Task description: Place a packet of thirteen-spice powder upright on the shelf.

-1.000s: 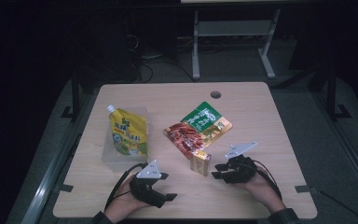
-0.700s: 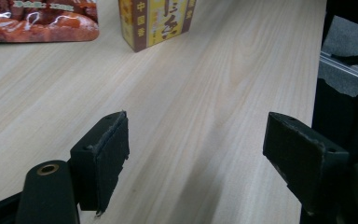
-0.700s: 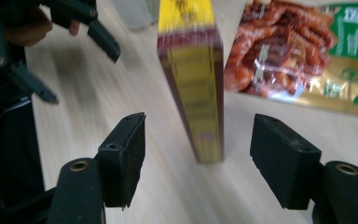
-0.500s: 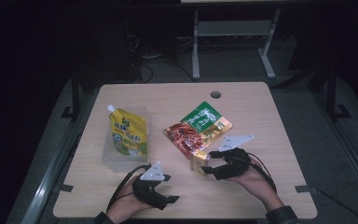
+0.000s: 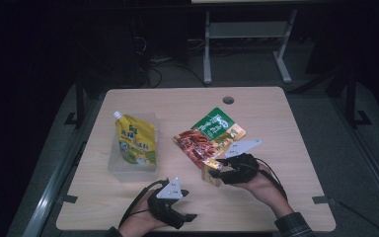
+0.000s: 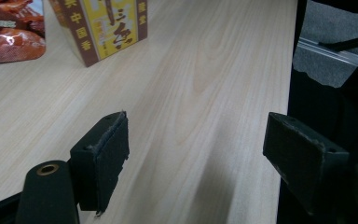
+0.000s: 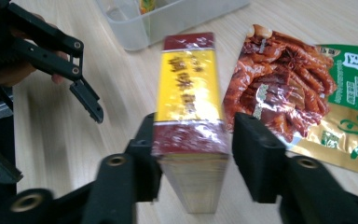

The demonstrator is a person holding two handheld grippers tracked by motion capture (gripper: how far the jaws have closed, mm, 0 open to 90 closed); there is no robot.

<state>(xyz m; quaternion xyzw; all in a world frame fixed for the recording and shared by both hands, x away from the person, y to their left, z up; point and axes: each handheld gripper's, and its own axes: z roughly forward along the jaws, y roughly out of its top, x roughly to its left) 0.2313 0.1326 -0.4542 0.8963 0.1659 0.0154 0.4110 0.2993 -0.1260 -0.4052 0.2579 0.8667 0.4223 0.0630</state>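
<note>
Right gripper pinches a small yellow-and-maroon box wrapped in clear film; its jaws have just been closing, and in the right gripper view both black pads sit against the box's long side faces, near the end closest to the camera. Long axis of the box runs straight away from the gripper, from the maroon near end, across the yellow panel with printed characters, to the maroon far end, which points toward the clear plastic container. In the high view the box sits near the middle of the front half of the wooden table, just in front of the right gripper, with its far end touching or overlapping the lower corner of the red-and-green snack pouch. Whether the box rests on the table or is lifted clear cannot be told.

Left gripper is near the front edge of the table, left of the box and well apart from it. In the left gripper view its jaws stand spread wide over bare wood, with nothing between the pads; the box stands farther off in that view, beside the edge of the pouch.

Yellow spouted pouch lies in the clear container at the left of the table, spout pointing away from the person.
</note>
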